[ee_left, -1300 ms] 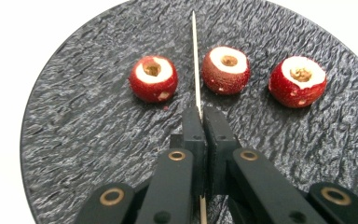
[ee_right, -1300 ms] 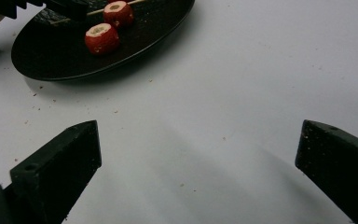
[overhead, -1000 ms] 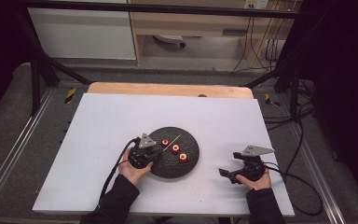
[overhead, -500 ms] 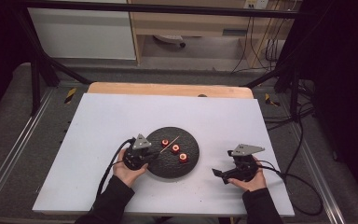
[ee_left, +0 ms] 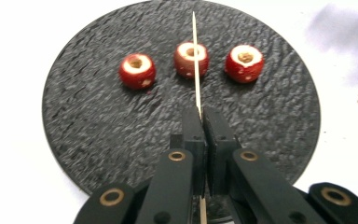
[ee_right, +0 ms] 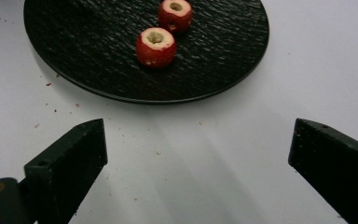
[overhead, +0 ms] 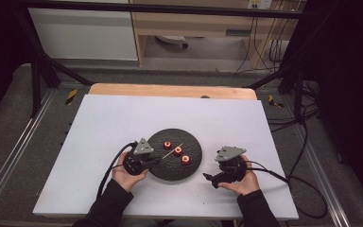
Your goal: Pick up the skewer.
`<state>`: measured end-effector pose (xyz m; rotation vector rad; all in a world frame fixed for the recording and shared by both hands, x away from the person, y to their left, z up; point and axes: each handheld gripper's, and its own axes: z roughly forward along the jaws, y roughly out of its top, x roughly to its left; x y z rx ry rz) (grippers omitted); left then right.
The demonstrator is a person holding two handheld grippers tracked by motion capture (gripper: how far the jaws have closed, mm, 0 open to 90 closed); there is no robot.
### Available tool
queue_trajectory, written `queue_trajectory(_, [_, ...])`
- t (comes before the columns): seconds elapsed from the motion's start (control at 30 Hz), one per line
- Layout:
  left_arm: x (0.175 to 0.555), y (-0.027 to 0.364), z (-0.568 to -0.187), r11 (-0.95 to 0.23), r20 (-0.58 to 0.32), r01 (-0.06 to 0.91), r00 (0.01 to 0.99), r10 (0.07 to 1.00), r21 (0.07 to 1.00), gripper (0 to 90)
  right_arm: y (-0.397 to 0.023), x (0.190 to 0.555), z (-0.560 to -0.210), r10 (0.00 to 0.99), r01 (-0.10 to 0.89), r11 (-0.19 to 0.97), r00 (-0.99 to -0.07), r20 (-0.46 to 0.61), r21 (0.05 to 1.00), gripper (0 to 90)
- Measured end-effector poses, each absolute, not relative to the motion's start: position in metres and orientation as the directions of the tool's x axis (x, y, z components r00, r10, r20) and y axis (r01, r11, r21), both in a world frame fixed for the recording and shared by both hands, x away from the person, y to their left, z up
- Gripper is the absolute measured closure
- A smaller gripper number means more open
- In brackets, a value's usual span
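Nearest, the person's two hands come in at the bottom of the high view; the left gripper [ee_left: 200,116] has its black jaws pressed together on a thin wooden skewer [ee_left: 195,56], which points forward over the round black textured plate [overhead: 194,163]; the right gripper [overhead: 210,178], jaws spread wide and holding nothing, hovers over the white tabletop [overhead: 104,123] just beside the plate's right edge; small red crumbs dot the tabletop near it. Farther on, three cored red fruit pieces [ee_left: 137,71] lie in a row on the plate; the skewer crosses the middle one. Beyond the white sheet runs a bare wooden edge [overhead: 170,90].
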<state>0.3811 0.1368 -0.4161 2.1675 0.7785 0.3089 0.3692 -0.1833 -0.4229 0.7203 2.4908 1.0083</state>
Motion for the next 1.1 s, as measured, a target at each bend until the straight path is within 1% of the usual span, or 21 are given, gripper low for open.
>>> queue_trajectory(0.2, [0.378,0.129,-0.41,-0.528,-0.018,0.404,0.806,0.591,0.747,87.9,-0.17,0.369,-0.423,0.51,0.243,0.69,-0.831,-0.221,0.681,8.5])
queue_trajectory(0.23, [0.378,0.127,-0.409,-0.536,-0.013,0.397,0.812,0.584,0.745,87.9,-0.17,0.369,-0.423,0.51,0.243,0.69,-0.831,-0.221,0.681,8.5])
queue_trajectory(0.27, [0.377,0.124,-0.408,-0.547,-0.007,0.39,0.819,0.574,0.741,87.9,-0.166,0.368,-0.422,0.493,0.21,0.708,-0.831,-0.258,0.675,10.4])
queue_trajectory(0.5, [0.376,0.115,-0.404,-0.573,0.004,0.37,0.838,0.546,0.732,87.9,-0.157,0.367,-0.416,0.434,0.147,0.747,-0.846,-0.308,0.648,13.3])
queue_trajectory(0.77, [0.375,0.102,-0.402,-0.596,0.009,0.355,0.855,0.519,0.72,87.9,-0.149,0.365,-0.412,0.347,0.055,0.792,-0.86,-0.375,0.608,22.4])
queue_trajectory(0.83, [0.375,0.099,-0.401,-0.604,0.009,0.352,0.859,0.512,0.715,87.9,-0.149,0.365,-0.412,0.339,0.048,0.795,-0.861,-0.378,0.605,23.7])
queue_trajectory(0.9, [0.375,0.096,-0.401,-0.614,0.014,0.347,0.864,0.504,0.709,87.9,-0.148,0.364,-0.411,0.303,0.014,0.816,-0.862,-0.407,0.578,27.3])
queue_trajectory(0.97, [0.375,0.093,-0.401,-0.618,0.013,0.345,0.867,0.498,0.706,88.0,-0.148,0.364,-0.411,0.293,0.003,0.821,-0.861,-0.416,0.572,28.2])
queue_trajectory(1.03, [0.376,0.089,-0.401,-0.624,0.014,0.34,0.871,0.491,0.703,88.0,-0.147,0.363,-0.411,0.249,-0.039,0.837,-0.861,-0.444,0.546,31.4])
queue_trajectory(1.1, [0.375,0.086,-0.401,-0.633,0.016,0.338,0.875,0.484,0.696,88.0,-0.147,0.363,-0.411,0.236,-0.054,0.842,-0.858,-0.456,0.537,32.9])
